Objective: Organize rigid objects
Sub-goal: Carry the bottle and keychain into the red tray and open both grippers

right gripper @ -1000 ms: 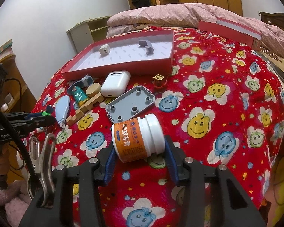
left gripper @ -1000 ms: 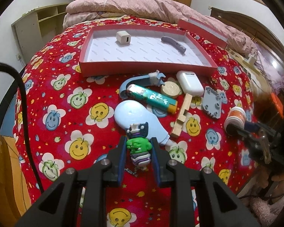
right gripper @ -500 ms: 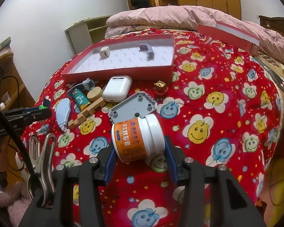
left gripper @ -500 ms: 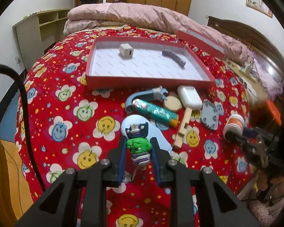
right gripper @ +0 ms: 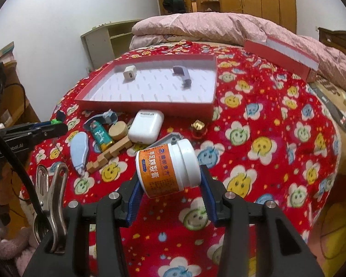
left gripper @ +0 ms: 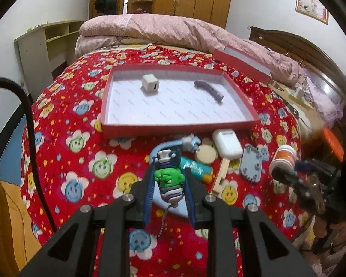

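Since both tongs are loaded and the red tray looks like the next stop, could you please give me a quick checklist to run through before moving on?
1. Left tongs closed on the green figure keychain: ok.
2. Right tongs closed on the orange-and-white jar: ok.
3. Keychain's bead chain hanging free of the bedspread: cannot tell.
4. Red tray has bare floor between the white cube charger and the dark curved piece: ok.
5. Jar clear of the grey plate just beyond it: cannot tell.
6. The two tongs apart from each other: ok.
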`<state>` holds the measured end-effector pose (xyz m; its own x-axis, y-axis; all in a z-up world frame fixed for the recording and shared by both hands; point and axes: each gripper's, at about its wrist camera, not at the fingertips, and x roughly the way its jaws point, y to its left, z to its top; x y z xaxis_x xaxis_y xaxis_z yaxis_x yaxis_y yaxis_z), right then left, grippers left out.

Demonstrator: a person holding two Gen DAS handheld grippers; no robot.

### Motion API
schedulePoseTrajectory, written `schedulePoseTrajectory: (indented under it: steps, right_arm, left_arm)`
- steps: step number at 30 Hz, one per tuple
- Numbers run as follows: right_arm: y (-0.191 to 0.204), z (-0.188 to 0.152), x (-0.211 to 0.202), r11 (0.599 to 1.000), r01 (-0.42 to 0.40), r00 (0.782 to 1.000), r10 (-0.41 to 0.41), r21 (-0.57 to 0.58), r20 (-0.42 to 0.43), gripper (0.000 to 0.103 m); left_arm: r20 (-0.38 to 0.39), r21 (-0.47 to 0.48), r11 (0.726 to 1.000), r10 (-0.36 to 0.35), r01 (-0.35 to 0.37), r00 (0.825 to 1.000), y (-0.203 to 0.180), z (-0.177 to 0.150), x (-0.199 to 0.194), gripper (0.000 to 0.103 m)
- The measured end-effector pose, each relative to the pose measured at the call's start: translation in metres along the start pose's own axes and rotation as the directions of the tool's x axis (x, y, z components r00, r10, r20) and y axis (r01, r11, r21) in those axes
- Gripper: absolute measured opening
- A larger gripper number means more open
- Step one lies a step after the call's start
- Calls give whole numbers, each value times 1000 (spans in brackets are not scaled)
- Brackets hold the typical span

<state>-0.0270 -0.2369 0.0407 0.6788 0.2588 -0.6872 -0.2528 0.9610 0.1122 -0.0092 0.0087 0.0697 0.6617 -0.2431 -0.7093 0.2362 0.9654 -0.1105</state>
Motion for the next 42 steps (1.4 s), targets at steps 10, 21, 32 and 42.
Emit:
schedulePoseTrajectory:
  steps: [10,21,32,42]
  right_arm:
    - [9,31,-5,1000,-3,999,3,-12,37,46]
    - [11,41,-3,999,-33,998,32,5,51,46]
    - [12,39,-3,999,-51,998,51,2,45,46]
    - [12,63,2,998,-57,996,59,-28,70,46]
  left_arm:
    - [31,15,1000,-16,16,999,-1,32,7,25]
    - [39,11,1000,7,-7,999,-1,43,3,25]
    - [45,13,1000,4,-4,999,-5,44,1,25]
    - [59,16,1000,21,-22,998,-5,66,12,25]
